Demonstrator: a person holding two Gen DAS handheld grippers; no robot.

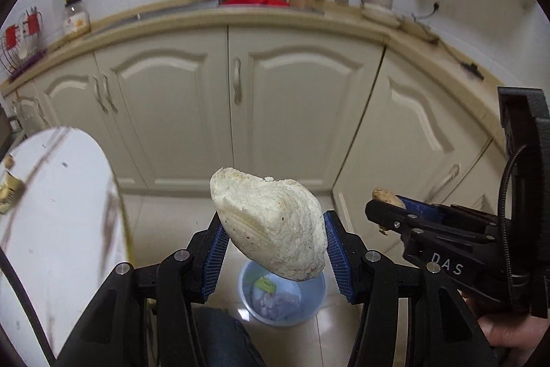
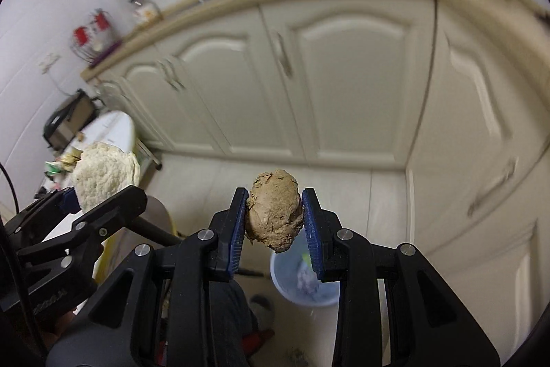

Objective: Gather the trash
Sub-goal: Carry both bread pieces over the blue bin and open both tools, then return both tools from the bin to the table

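My left gripper (image 1: 273, 238) jaws clamp a light, crumbly bread chunk (image 1: 268, 226) mid-body, right gripper (image 2: 275, 219) jaws pinch a soft brown lump (image 2: 274, 210), bin (image 1: 311, 305) below.

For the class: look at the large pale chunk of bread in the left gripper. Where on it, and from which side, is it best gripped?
Probably across its thick middle, as the left gripper does now: the bread chunk is a fat wedge, so pads on its two broad flanks, coming from below its blunt end, get the most surface. The torn, crumbly edge at the top looks likely to break off if pinched.
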